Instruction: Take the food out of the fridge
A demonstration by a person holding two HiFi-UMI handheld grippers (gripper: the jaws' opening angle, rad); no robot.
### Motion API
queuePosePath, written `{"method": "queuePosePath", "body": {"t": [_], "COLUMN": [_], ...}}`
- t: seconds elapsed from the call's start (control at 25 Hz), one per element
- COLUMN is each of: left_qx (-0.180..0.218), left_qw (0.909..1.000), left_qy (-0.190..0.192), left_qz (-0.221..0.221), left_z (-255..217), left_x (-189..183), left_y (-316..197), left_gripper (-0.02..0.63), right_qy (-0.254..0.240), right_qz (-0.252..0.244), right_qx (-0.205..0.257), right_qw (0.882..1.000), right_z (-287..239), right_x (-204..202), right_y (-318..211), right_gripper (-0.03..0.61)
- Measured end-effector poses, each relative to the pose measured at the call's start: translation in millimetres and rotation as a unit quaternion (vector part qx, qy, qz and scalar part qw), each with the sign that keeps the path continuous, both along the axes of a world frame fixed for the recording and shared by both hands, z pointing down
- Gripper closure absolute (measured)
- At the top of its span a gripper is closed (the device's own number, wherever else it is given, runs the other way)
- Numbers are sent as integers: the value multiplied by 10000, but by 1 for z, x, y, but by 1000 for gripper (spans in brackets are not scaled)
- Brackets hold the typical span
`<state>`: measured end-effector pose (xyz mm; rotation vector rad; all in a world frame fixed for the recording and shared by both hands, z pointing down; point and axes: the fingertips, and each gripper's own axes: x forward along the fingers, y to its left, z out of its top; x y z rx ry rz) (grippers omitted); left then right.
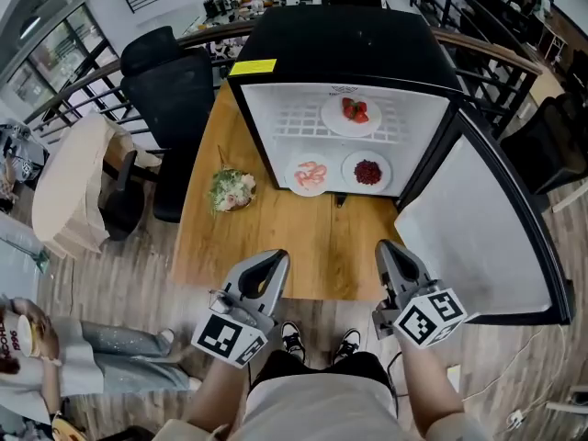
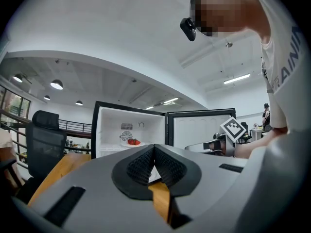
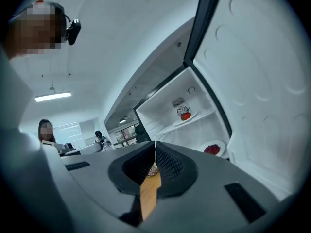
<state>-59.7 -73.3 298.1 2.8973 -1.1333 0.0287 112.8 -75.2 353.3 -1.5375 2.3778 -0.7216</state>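
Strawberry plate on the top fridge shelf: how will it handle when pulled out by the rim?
The plate looks rigid, shallow and probably smooth, so a rim pinch may slip. The strawberries lie loose on it; any tilt would likely roll them off. The wire shelf is a grid, so dragging might snag.

The left gripper [image 1: 269, 265] and the right gripper [image 1: 387, 250] are held low in front of the person's waist, side by side and apart from each other, both pointing forward. Each has its jaws pressed together with nothing between them. The left forearm [image 1: 216, 395] and right forearm [image 1: 428, 389] reach forward from the torso, roughly parallel.
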Motion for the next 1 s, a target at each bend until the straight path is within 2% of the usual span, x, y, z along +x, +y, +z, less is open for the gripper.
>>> {"method": "queuePosePath", "body": {"t": [0.24,0.32,0.44,0.68,0.88,1.0], "left_qx": [-214,-306,-445,-569,-619,-728], "left_qw": [9994,9990,9981,9970,9968,9962], "left_qy": [-13,-12,-9,-71,-79,-83], "left_qz": [-267,-332,-416,-511,-493,-466], "left_z": [23,31,44,67,83,94], "left_x": [-36,-46,-59,-75,-76,-78], "left_y": [-18,-25,-35,-60,-78,-86], "left_gripper": [604,604,604,604,604,604], "right_qy": [-592,-865,-1290,-2096,-2710,-2893], "right_qz": [-347,-491,-549,-234,306,601], "right_qx": [-624,-853,-1276,-1892,-2348,-2593], "right_qw": [9957,9914,9819,9590,9330,9195], "right_z": [41,55,82,136,181,206], "right_x": [-44,-59,-77,-84,-78,-76], "right_y": [-53,-71,-95,-144,-178,-194], "right_gripper": [552,476,472,465,460,460]}}
